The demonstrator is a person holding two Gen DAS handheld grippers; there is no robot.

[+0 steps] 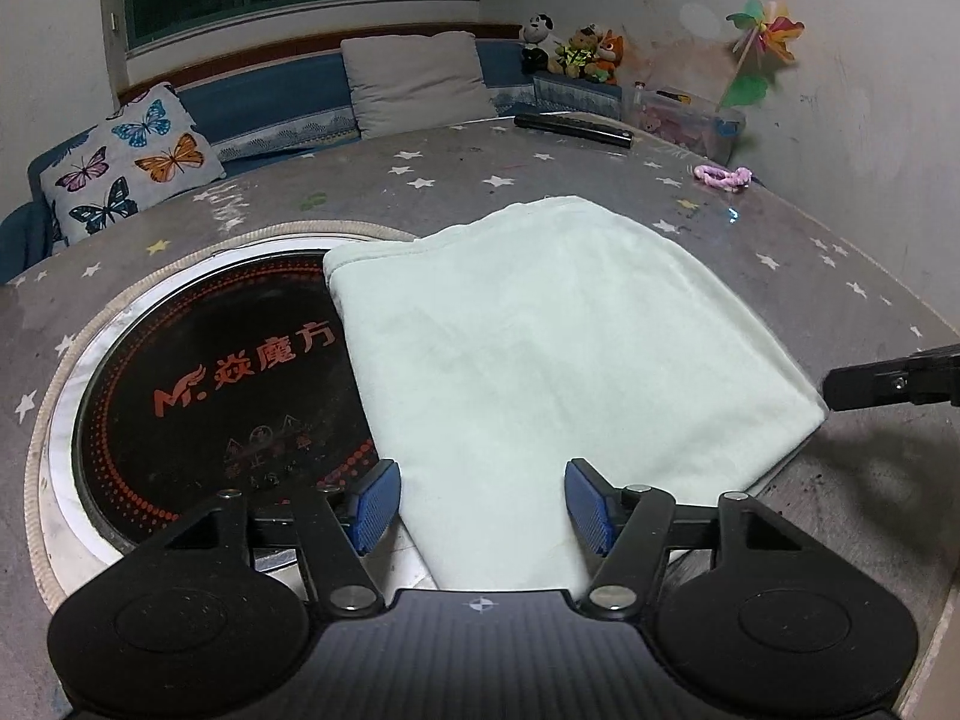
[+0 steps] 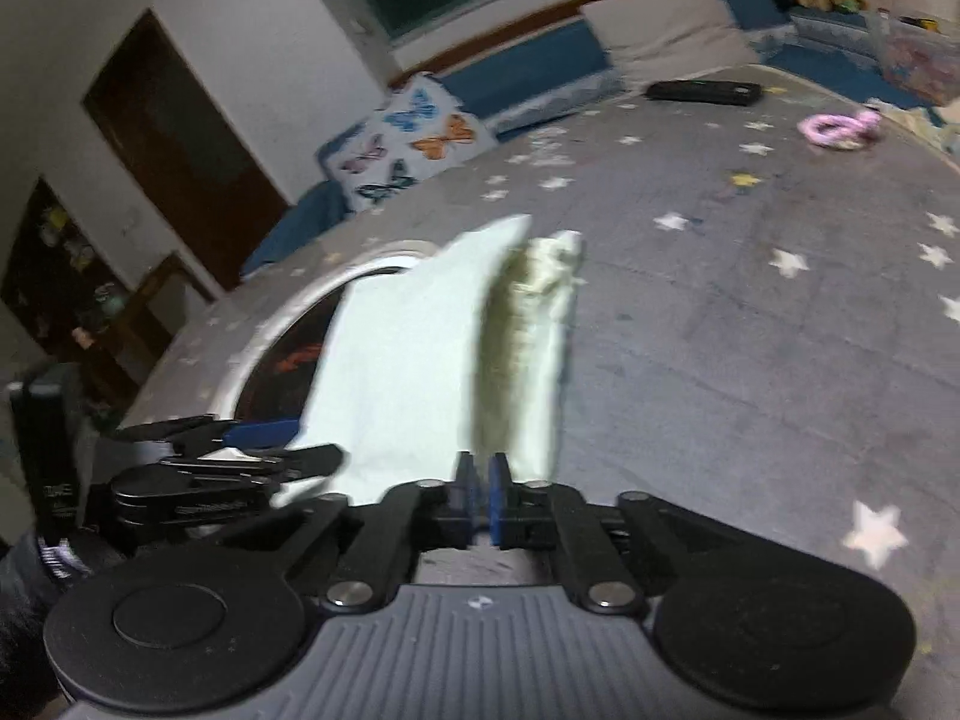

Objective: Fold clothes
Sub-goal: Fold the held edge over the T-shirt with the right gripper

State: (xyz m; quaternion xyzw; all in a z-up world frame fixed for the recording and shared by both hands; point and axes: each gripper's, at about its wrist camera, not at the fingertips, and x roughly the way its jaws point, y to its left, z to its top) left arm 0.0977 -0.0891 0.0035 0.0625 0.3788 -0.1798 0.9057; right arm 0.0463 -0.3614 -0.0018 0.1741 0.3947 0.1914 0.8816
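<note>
Pale mint cloth point(image 1: 540, 348) on a grey, star-dotted tablecloth point(image 1: 600, 174)

The hob point(image 1: 210, 396) is black with orange lettering and dot rings; the pads point(image 1: 375, 504) are blue; one pillow point(image 1: 129, 162) is white with multicoloured butterflies, another point(image 1: 414, 81) plain beige; the sofa point(image 1: 264, 96) is blue; the ring point(image 1: 723, 176) is pink.

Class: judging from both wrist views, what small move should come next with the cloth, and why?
Probably carry the right claw leftward over the cloth: it is shut on a lifted edge, while the left claw sits open at the near edge.
</note>
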